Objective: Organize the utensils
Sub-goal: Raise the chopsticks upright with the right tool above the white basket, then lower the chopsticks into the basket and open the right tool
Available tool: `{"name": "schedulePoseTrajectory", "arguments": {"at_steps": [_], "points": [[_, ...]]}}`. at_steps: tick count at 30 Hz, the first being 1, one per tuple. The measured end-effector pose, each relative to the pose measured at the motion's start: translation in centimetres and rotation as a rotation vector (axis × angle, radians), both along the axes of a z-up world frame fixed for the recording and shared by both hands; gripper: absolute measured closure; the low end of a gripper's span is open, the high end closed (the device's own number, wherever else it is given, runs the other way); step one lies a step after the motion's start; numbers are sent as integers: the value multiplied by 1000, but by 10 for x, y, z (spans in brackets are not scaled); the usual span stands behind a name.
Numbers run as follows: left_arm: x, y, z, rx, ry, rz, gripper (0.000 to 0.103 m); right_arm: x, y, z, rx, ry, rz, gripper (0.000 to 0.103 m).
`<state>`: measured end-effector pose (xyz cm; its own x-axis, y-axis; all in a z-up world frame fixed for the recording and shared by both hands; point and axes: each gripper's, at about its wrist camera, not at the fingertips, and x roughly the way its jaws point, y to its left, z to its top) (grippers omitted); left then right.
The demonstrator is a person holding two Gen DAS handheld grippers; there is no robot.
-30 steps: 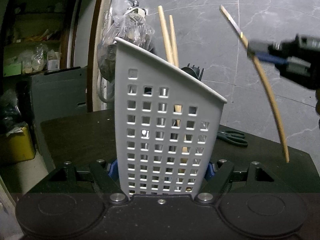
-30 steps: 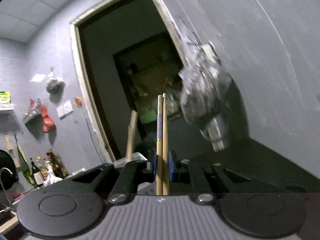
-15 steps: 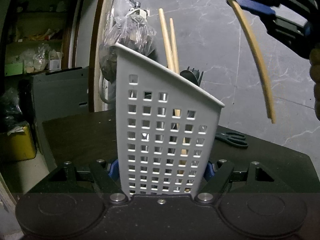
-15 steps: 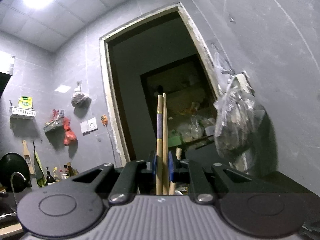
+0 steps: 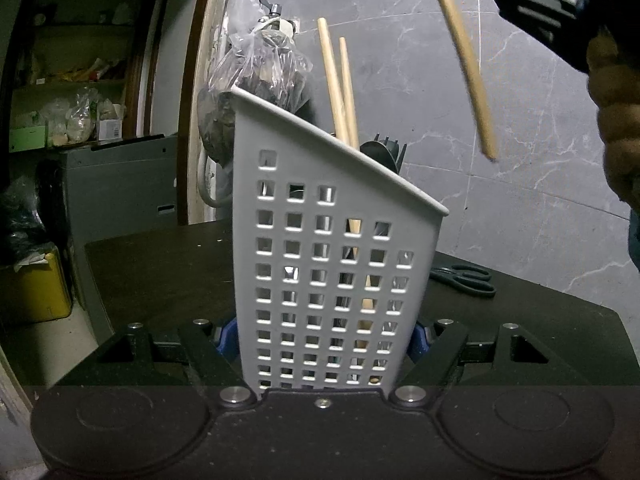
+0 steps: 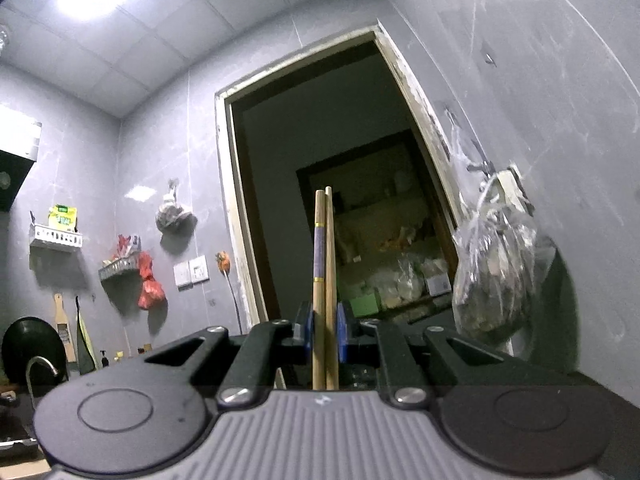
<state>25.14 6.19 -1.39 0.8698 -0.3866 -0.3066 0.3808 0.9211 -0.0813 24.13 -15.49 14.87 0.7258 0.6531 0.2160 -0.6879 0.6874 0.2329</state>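
- The left gripper point(image 5: 320, 340) is clamped on the lower sides of the grey perforated utensil holder point(image 5: 332, 248), which stands upright on the dark table point(image 5: 160, 264), its blue pads pressed against both walls.
- The right gripper point(image 6: 324, 332) is clenched on a pair of wooden chopsticks point(image 6: 323, 264). In the left wrist view they hang tip-down at upper right point(image 5: 464, 56), above and to the right of the holder's low corner and well clear of its rim.
- Step in hand, as I judge it: carrying this pair to the holder for dropping in.
- Next move calls for bringing the tips left over the open top, then lowering them in.
- The slanted rim is high on the left and low on the right, so the right side is the easier way in.
- Two chopsticks point(image 5: 340, 88) and a dark utensil point(image 5: 382, 152) already stand inside, so the free room is limited.
- Scissors point(image 5: 464, 278) lie on the table, far right of the holder, out of the way.
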Motion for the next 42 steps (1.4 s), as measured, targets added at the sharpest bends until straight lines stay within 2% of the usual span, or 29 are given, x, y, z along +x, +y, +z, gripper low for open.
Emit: {"name": "schedulePoseTrajectory", "arguments": {"at_steps": [11,25,42], "points": [[0,0,0,0,0,-1,26,13,41,-4,-34,-50,-3,89],[0,0,1,0,0,-2,25,40,55,-43,-97,107,37,89],[1,-1,1,0,2,-2,25,29,40,-75,-176,195,37,89]]}}
